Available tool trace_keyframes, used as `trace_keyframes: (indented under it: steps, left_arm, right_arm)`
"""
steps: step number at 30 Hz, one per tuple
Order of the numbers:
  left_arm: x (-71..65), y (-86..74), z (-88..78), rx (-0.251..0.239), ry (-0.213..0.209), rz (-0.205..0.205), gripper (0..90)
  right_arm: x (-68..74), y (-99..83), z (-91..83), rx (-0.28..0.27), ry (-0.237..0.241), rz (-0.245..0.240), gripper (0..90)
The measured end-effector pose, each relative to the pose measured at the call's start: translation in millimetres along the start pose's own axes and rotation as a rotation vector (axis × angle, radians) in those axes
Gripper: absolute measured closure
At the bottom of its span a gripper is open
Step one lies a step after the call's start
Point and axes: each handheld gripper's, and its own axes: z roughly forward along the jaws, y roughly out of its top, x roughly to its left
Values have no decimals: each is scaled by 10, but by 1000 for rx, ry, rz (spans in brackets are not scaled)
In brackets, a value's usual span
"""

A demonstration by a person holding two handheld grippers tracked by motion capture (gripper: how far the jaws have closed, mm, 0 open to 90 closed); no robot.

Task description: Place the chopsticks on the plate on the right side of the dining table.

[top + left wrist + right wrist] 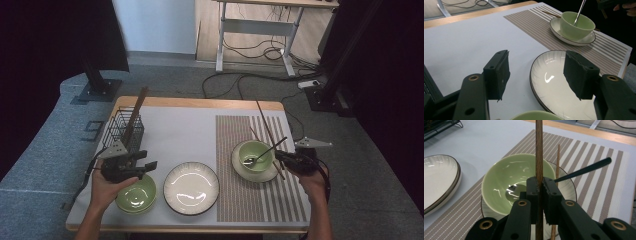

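Right gripper point(539, 185) clamped on chopstick point(539, 150); risk of knocking spoon point(584, 170) in bowl point(499, 177) just ahead. Left gripper point(536, 72) apart, idle.

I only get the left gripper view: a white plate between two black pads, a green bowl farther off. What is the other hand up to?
Observer: The right tool is shut on a wooden chopstick, close by the green bowl.
Operator: What's at that bowl's bottom?
Observer: The head of a dark-handled spoon rests there.
Operator: Anything off to my side?
Observer: At the table's far left corner, a black wire basket holds wooden sticks.
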Motion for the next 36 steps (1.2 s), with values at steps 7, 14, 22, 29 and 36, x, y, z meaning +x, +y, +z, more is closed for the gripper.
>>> trace_keyframes:
  steps: [7, 14, 22, 29, 36]
  left_arm:
    - [-5, 3, -13, -2, 5, 2, 375]
    - [-10, 2, -3, 8, 3, 4, 374]
    - [-18, 0, -1, 10, 1, 6, 374]
    - [-17, 0, -5, 10, 3, 9, 375]
    - [-20, -3, 2, 11, 3, 10, 376]
  right_arm:
    - [-79, -66, 9, 9, -15, 28, 842]
    - [-176, -137, 0, 5, -53, 69, 842]
    - [-250, -191, -17, -1, -79, 103, 842]
    - [-298, -233, -16, 4, -91, 121, 842]
    - [-342, -275, -10, 1, -106, 141, 842]
